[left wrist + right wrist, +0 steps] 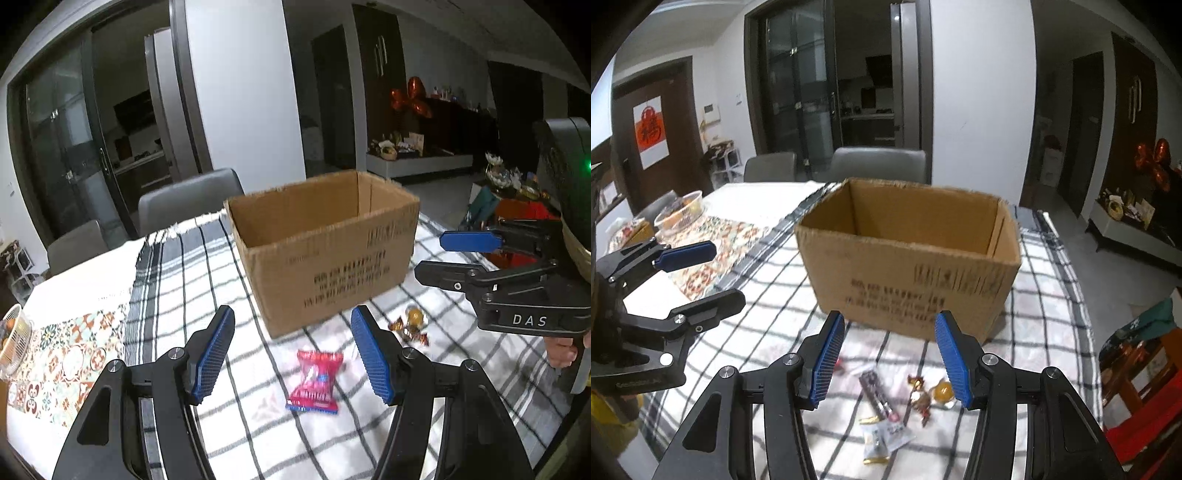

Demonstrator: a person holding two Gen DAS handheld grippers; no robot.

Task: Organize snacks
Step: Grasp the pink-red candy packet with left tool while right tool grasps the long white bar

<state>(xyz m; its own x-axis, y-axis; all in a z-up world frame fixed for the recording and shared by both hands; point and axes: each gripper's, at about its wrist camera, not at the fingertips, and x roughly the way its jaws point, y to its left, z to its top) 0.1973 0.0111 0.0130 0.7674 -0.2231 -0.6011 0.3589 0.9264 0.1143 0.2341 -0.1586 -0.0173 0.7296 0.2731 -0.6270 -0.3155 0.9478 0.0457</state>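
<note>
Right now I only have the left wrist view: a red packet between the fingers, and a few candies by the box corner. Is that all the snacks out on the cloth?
Observer: No. The right wrist view shows a dark purple stick packet lying beside those candies.
Operator: Anything else near it?
Observer: Yes, a white sachet lies nearer the camera, with gold-wrapped pieces at its edge.
Operator: Is the right gripper holding anything?
Observer: No. The right gripper is open and empty, above those snacks.
Operator: Anything already in the cardboard box?
Observer: The right view looks onto the inner walls of the cardboard box, but its floor is hidden, so I cannot tell.
</note>
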